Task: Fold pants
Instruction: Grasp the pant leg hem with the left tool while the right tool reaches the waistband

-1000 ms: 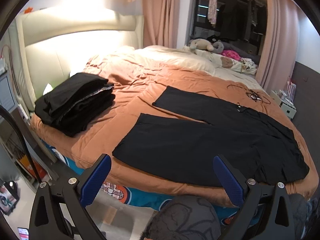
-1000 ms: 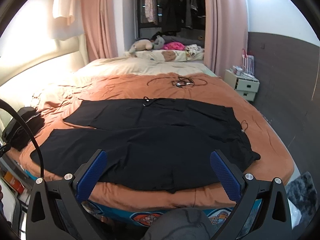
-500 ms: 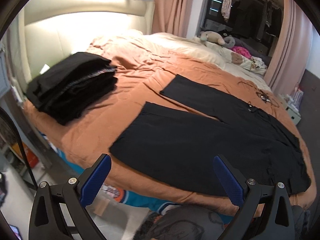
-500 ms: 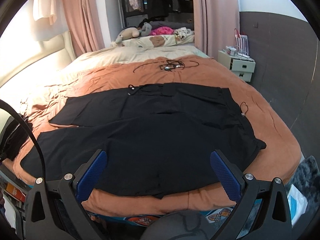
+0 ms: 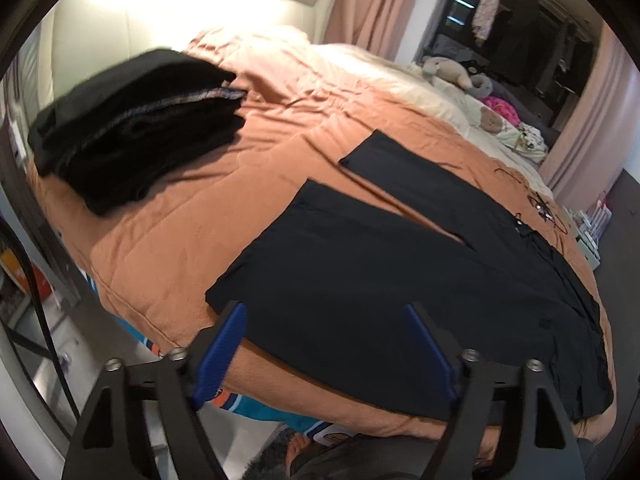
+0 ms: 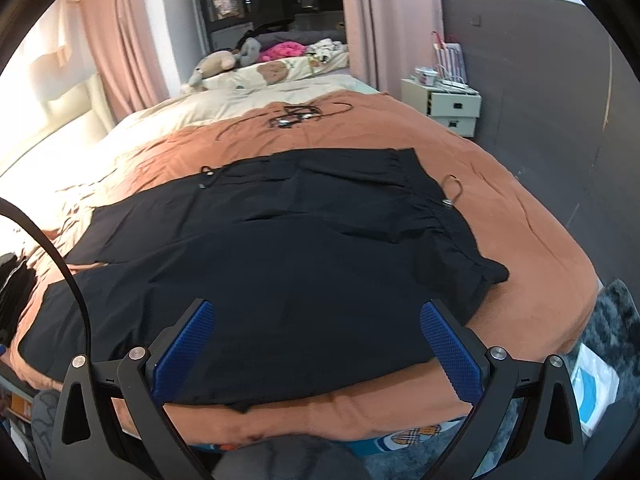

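Your left claw (image 5: 324,312) hangs over the near hem corner of the black pants (image 5: 400,280), its blue fingers apart and closing, with cloth showing between them but neither pad pressing on it. Your right claw (image 6: 316,312) stands wide apart above the near edge of the pants (image 6: 280,264), close to the waist end, clamped on nothing.

The pants lie flat across the bed (image 5: 176,232), legs spread towards the left and waistband towards the right, the near leg running along the bed's near edge. In the right wrist view a strip of bare orange duvet (image 6: 540,240) shows past the waistband, and more beyond the far leg. To the left of the hems, well apart from them, sits a stack of folded dark clothes (image 5: 132,128) near the headboard (image 5: 96,40).

A tangle of dark cords (image 6: 292,116) lies on the duvet beyond the pants. Plush toys (image 6: 224,60) rest at the far end. A small white drawer unit (image 6: 444,106) stands against the grey wall, and pink curtains (image 6: 132,40) hang behind.
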